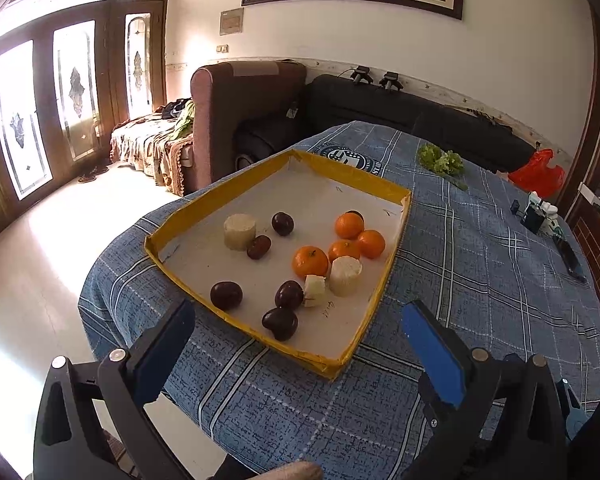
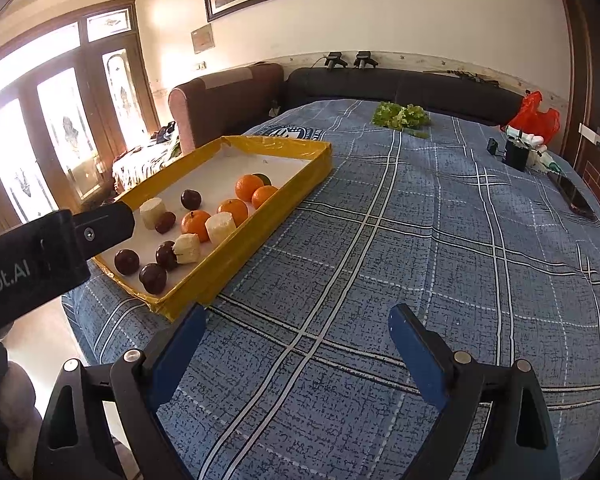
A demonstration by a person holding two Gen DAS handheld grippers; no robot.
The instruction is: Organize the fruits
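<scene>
A yellow-rimmed tray (image 1: pixel 274 344) with a white floor lies on the blue plaid cloth; it also shows in the right wrist view (image 2: pixel 236 256). In it lie several oranges (image 1: pixel 310 261), several dark plums (image 1: pixel 226 295) and pale cut fruit pieces (image 1: pixel 345 275). My left gripper (image 1: pixel 298 330) is open and empty, just short of the tray's near rim. My right gripper (image 2: pixel 296 324) is open and empty over bare cloth, right of the tray's near corner. The left gripper's body (image 2: pixel 52 248) shows at the left of the right wrist view.
Green leafy vegetables (image 2: pixel 400 115) lie at the far side of the table. A red plastic bag (image 2: pixel 536 117), a small black box (image 2: pixel 516 154) and a dark phone (image 2: pixel 572 198) sit along the right edge. Sofas stand behind the table.
</scene>
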